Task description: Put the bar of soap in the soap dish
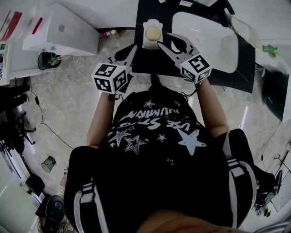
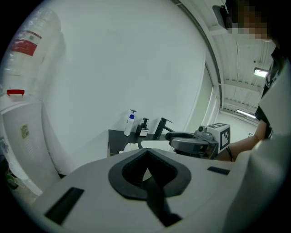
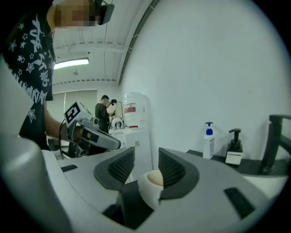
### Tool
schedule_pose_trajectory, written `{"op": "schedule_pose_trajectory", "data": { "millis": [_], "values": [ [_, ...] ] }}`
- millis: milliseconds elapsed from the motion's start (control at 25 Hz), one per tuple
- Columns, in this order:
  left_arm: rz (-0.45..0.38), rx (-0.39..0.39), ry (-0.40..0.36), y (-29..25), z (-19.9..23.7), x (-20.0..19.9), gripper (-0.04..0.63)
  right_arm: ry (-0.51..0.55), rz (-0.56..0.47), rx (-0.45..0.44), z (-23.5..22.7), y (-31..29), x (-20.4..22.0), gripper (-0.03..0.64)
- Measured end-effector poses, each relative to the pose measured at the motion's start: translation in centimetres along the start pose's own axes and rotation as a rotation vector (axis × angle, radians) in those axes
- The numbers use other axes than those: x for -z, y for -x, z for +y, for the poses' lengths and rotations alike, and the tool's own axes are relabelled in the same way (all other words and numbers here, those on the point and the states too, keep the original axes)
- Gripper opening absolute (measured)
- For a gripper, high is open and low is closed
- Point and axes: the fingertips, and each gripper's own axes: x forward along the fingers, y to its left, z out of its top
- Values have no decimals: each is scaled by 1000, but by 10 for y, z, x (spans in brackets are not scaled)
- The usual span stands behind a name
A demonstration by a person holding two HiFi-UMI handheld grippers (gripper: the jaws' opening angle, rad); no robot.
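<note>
Soap (image 1: 153, 32): round and pale; it lies in the dish (image 1: 146, 44), as the task wants; whether the task put it there cannot be told
Right gripper (image 1: 162, 38): jaws spread and pinching nothing; tips just beside the dish, with the soap showing low between the pads in its own view
Left gripper (image 1: 132, 52): jaws pressed together on nothing; held left of the dish, apart from it
Care: I judge the dish light and easy to nudge; keep the right jaws wide and clear of its rim; move along the jaw line, not sideways; the left gripper is close enough to steady the dish
Surface: black counter (image 1: 148, 13); dish near its left edge, beside a white sink (image 1: 209, 41); two pump bottles (image 3: 208, 140) and a black tap (image 3: 273, 141) at the wall
Room: pale tiled floor (image 1: 72, 100) with cables; white wall; another person (image 3: 103, 111) far behind
</note>
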Motion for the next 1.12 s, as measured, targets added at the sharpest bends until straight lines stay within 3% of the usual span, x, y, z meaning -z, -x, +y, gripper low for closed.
{"op": "schedule_pose_trajectory", "data": {
  "millis": [280, 800, 1120],
  "values": [
    [-43, 53, -11, 38, -19, -5, 11, -62, -49, 62, 34, 22, -10, 158],
    [-36, 150, -14, 98, -53, 27, 11, -209, -91, 189, 103, 83, 12, 159],
    [-30, 184, 4, 114, -64, 48, 11, -218, -79, 253, 139, 119, 34, 160]
  ]
}}
